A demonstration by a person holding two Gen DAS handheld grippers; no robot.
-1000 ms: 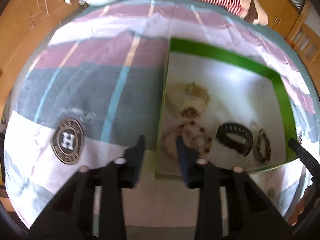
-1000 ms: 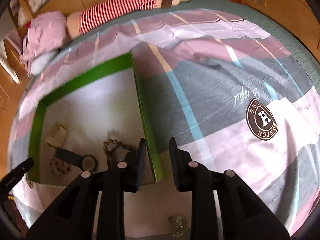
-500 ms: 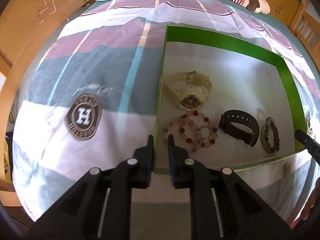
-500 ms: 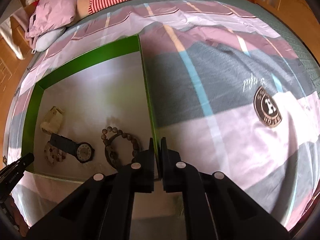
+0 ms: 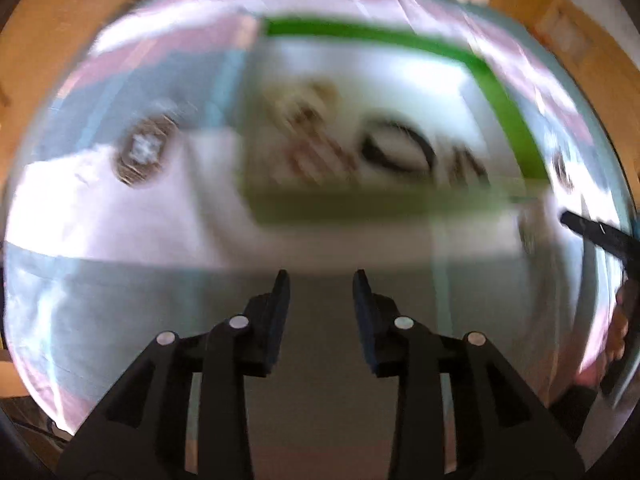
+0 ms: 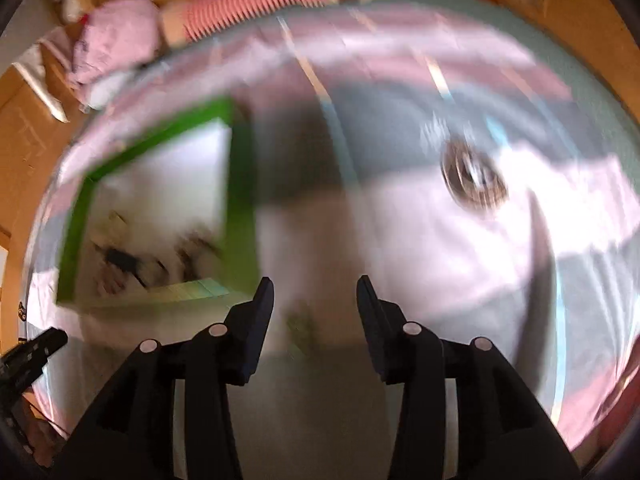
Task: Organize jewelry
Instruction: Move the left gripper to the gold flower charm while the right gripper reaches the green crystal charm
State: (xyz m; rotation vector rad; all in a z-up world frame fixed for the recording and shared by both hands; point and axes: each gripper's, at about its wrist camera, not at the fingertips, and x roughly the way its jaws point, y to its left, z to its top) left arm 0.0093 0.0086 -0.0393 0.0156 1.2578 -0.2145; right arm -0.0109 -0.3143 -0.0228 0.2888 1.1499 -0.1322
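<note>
Both views are motion-blurred. A green-rimmed white tray [image 5: 508,108] lies on the bed and holds a cream watch [image 5: 304,108], a pink bead bracelet [image 5: 320,156], a black watch [image 5: 400,148] and a brown bracelet [image 5: 468,164]. My left gripper [image 5: 320,280] is open and empty, back from the tray's near wall. My right gripper [image 6: 314,284] is open and empty, right of the tray [image 6: 80,216]. A small greenish item [image 6: 302,322] lies on the cover between its fingers, too blurred to identify.
The bed cover is plaid pink, grey and white with a round brown logo [image 5: 144,152], also in the right wrist view [image 6: 474,180]. A striped plush [image 6: 256,4] and pink pillow [image 6: 116,36] lie at the bed's far end. Wooden floor surrounds the bed.
Both grippers were shut over the tray's walls half a second ago. Both have opened and pulled back toward the bed's near edge, away from the tray.
</note>
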